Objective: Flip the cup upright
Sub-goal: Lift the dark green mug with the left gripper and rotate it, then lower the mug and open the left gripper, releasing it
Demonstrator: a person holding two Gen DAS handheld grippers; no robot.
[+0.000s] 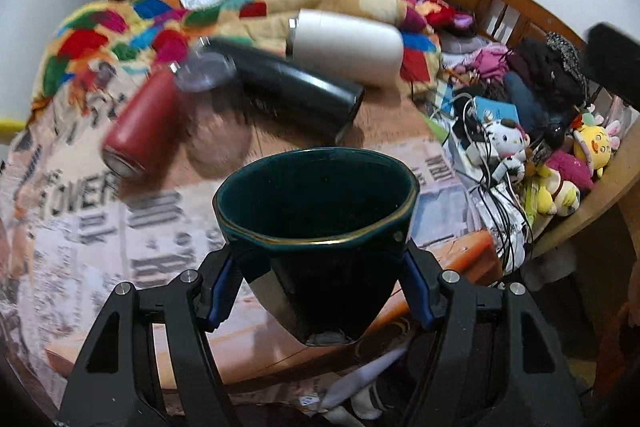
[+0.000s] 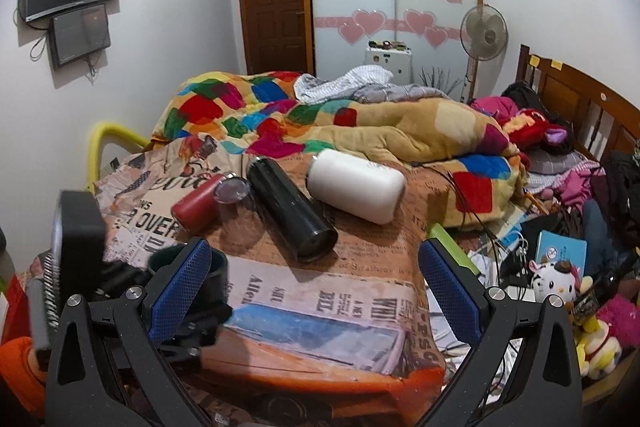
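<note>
A: The left gripper [image 1: 320, 291] was all matte black linkage arms with triangular cutouts, silver screw heads at the pivots, blue pads inside.

B: Same build on the right gripper [image 2: 316, 291], though its blue pads [image 2: 181, 291] showed a fine mesh texture.

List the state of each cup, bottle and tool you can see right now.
Dark green cup: gripped, mouth up, off the bed.
Left tool: shut on the cup.
Right tool: open, empty.
Red bottle: lying on its side.
Black bottle: lying on its side.
White bottle: lying on its side.
Clear glass: upside down.
</note>
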